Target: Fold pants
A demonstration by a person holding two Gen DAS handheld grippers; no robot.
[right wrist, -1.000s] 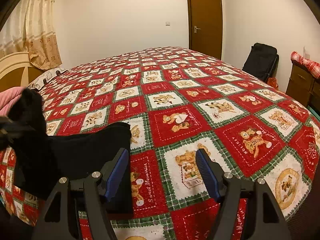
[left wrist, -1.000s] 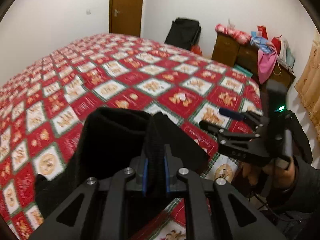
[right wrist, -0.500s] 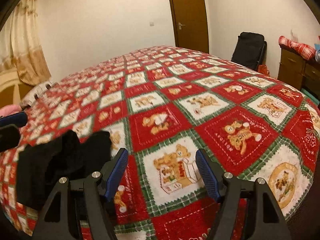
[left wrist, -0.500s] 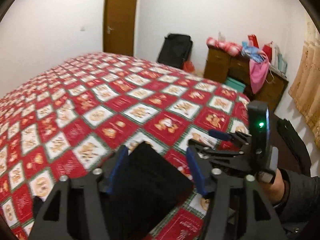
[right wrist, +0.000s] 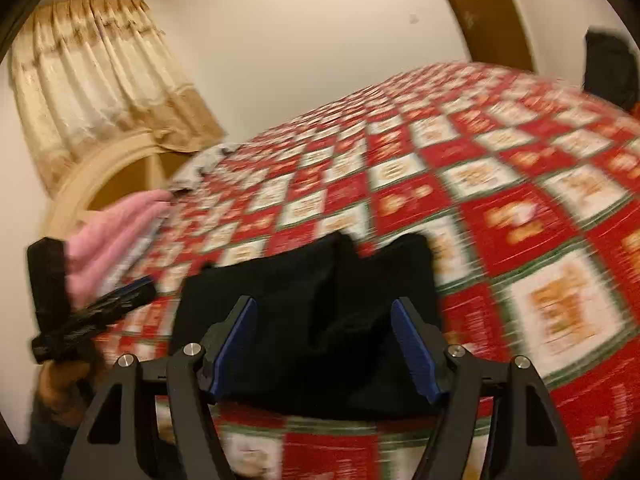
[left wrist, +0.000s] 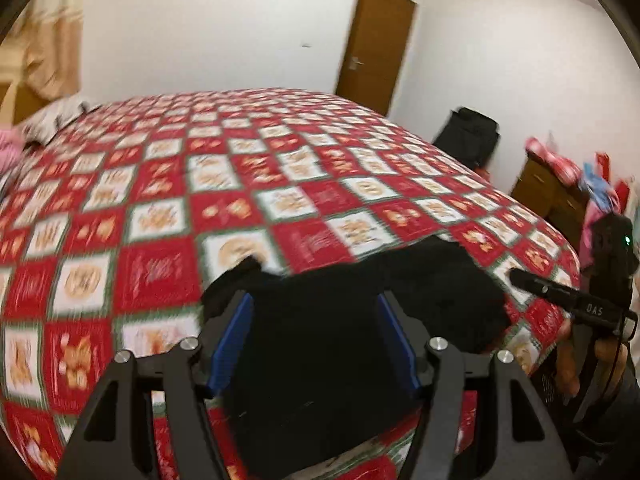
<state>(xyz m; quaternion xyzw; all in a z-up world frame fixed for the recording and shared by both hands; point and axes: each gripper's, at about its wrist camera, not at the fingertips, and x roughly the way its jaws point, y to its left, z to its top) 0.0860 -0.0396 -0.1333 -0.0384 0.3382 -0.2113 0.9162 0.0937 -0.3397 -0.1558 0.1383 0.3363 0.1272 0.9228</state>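
The black pants [left wrist: 320, 344] lie bunched in a folded heap near the front edge of the bed; they also show in the right wrist view [right wrist: 316, 300]. My left gripper [left wrist: 316, 340] is open and empty, its blue pads spread just above the heap. My right gripper [right wrist: 324, 344] is open and empty too, hovering over the same heap. The right gripper shows at the right edge of the left wrist view [left wrist: 568, 296]; the left gripper shows at the left of the right wrist view [right wrist: 92, 312]. Both views are motion-blurred.
A red, white and green patchwork bedspread [left wrist: 240, 184] covers the bed. A pink cloth [right wrist: 116, 236] lies by the headboard [right wrist: 100, 172]. A black suitcase [left wrist: 468, 140] stands near the brown door [left wrist: 376, 44]. A cluttered wooden dresser [left wrist: 552, 196] stands at the right wall.
My left gripper let go of the pants and opened; the pants dropped onto the bed. Both grippers have swung round to face the heap. The right gripper stayed open.
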